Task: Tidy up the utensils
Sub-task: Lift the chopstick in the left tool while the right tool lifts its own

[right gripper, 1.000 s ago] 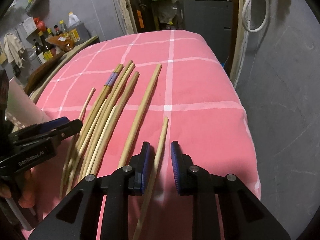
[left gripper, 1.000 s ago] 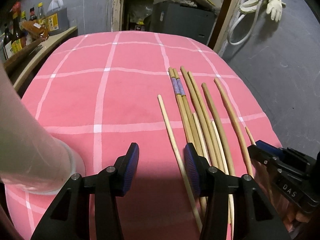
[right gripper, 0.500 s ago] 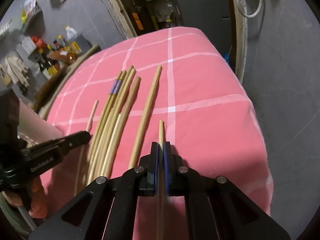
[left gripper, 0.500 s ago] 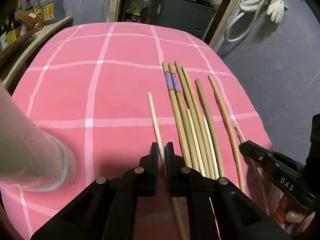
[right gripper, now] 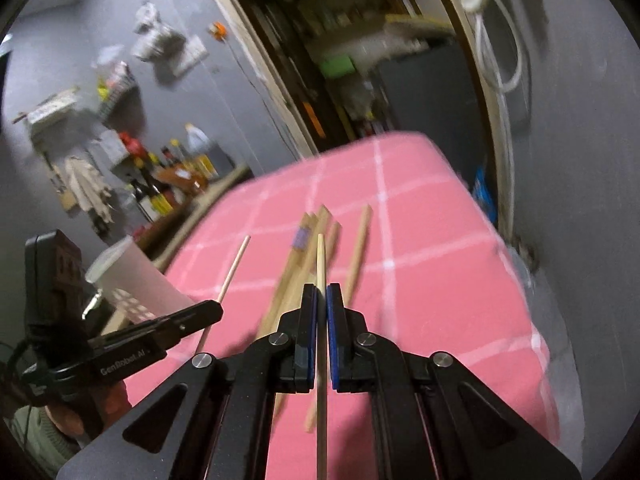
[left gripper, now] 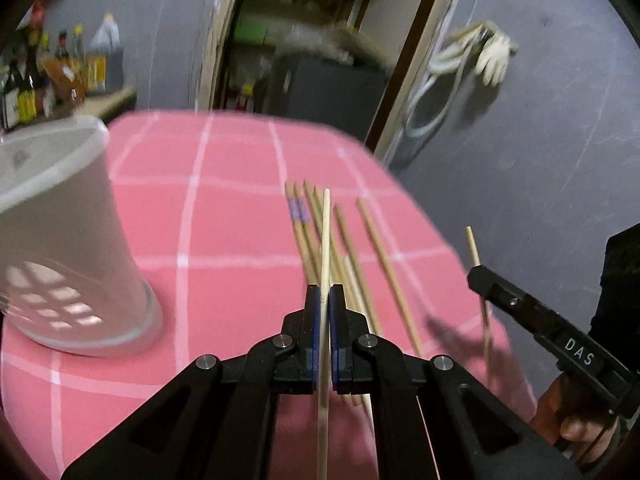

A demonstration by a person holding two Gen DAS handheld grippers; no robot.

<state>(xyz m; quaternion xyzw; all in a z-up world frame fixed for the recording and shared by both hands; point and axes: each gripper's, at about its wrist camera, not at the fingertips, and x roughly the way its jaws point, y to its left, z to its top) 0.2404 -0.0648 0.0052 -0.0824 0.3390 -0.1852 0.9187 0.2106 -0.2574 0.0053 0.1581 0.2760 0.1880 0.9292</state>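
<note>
on the table [left gripper: 224, 240] a holder [left gripper: 68, 240] stands near the left edge, as the left wrist view shows it. right of it, toward the middle, a bunch of chopsticks [left gripper: 308, 232] lies side by side, pointing at the far edge. two more sticks [left gripper: 380, 256] lie just right of the bunch, slightly apart. a shelf of bottles [left gripper: 44, 76] sits beyond the far left corner. a cabinet [left gripper: 328, 92] stands behind the far edge.

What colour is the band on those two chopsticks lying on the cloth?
Purple band, clearest in the left wrist view.
</note>
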